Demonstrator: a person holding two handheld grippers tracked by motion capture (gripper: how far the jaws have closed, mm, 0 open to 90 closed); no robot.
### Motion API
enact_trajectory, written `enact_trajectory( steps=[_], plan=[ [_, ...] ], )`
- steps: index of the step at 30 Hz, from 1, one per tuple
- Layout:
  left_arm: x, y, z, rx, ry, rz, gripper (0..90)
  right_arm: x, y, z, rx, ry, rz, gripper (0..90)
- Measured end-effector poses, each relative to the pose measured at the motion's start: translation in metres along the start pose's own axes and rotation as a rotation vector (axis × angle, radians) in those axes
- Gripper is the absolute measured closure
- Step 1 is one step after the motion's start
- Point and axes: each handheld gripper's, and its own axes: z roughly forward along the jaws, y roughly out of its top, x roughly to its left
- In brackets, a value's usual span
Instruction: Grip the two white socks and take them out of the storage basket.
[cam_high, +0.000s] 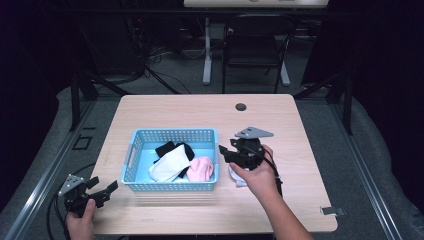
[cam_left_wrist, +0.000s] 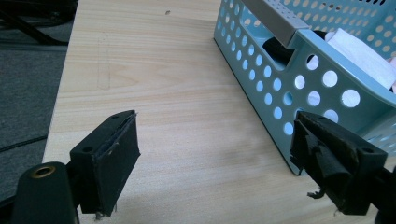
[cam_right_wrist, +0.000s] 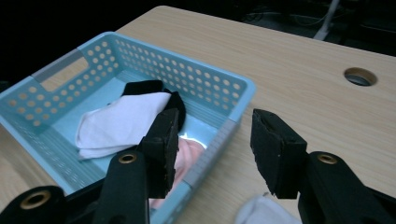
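Fingers on the right gripper (cam_high: 231, 151) stand wide apart with nothing between them, as the right gripper view shows plainly; it hangs just off the basket's 3 o'clock side. Fingers on the left gripper (cam_high: 102, 189) are likewise spread and empty, resting near the table's (cam_high: 280, 125) front-left corner, at about 8 o'clock from the basket.

Sorting socks into the blue perforated basket (cam_high: 145, 136) looks well along. Inside it lie a black sock (cam_high: 170, 148) toward 12 o'clock, a white sock (cam_high: 169, 166) across the middle, and a pink sock (cam_high: 202, 169) toward 4 o'clock, pressed against the right wall. One pale sock (cam_high: 237, 178) remains on the tabletop, outside the basket at its 4 o'clock, partly hidden under the right hand; the right gripper view catches its edge (cam_right_wrist: 261, 212) below the jaws.

Judging by this, three pieces are stowed and one is left to pick up and drop in. No other loose clothing lies on the table.
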Motion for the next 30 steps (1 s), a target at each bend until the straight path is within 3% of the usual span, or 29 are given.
enact_trajectory(
  steps=[7, 18, 25, 30],
  plan=[
    [0.0, 0.0, 0.0, -0.001, -0.001, 0.0, 15.3, 0.022, 0.025, 0.021, 0.052, 0.023, -0.08, 52.0],
    [0.0, 0.0, 0.0, -0.002, -0.001, 0.0, 15.3, 0.058, 0.05, 0.052, 0.107, 0.106, -0.128, 50.9],
    [0.001, 0.0, 0.0, -0.003, -0.002, 0.0, 15.3, 0.064, 0.055, 0.078, 0.165, 0.129, -0.096, 53.4],
    [0.001, 0.0, -0.001, 0.0, -0.003, 0.004, 15.3, 0.062, 0.055, 0.096, 0.182, 0.102, -0.074, 55.7]
  ],
)
